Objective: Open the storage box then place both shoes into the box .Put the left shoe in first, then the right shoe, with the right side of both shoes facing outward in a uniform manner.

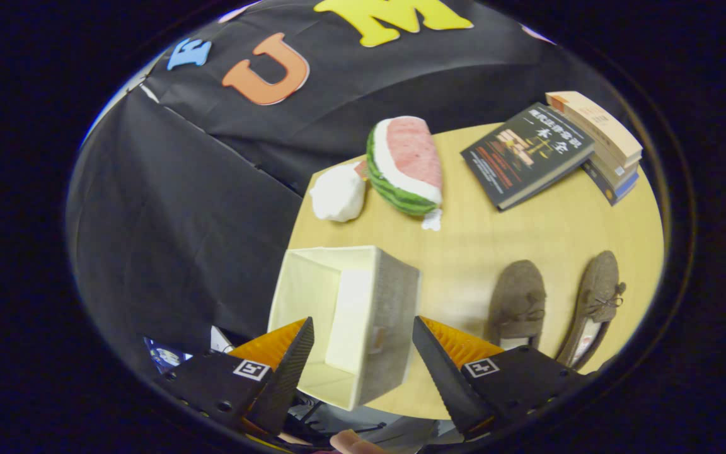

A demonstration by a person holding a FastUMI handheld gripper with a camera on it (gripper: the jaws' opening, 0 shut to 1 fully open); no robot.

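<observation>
A cream fabric storage box (350,315) with a grey outer side stands open-topped at the near corner of the wooden table (527,233); its inside looks empty. My gripper (363,353) hovers above it, open, the box's near part showing between the fingers (293,366), nothing held. Two brown lace-up shoes lie side by side to the right of the box, toes pointing away: one (517,302) just beyond the right finger, the other (596,306) farther right near the table edge.
Beyond the box lie a plush watermelon slice (407,164) and a white soft lump (338,192). A dark book (527,154) and a stack of books (602,142) sit at the far right. Black cloth walls hang behind and left. A fingertip (353,441) shows below.
</observation>
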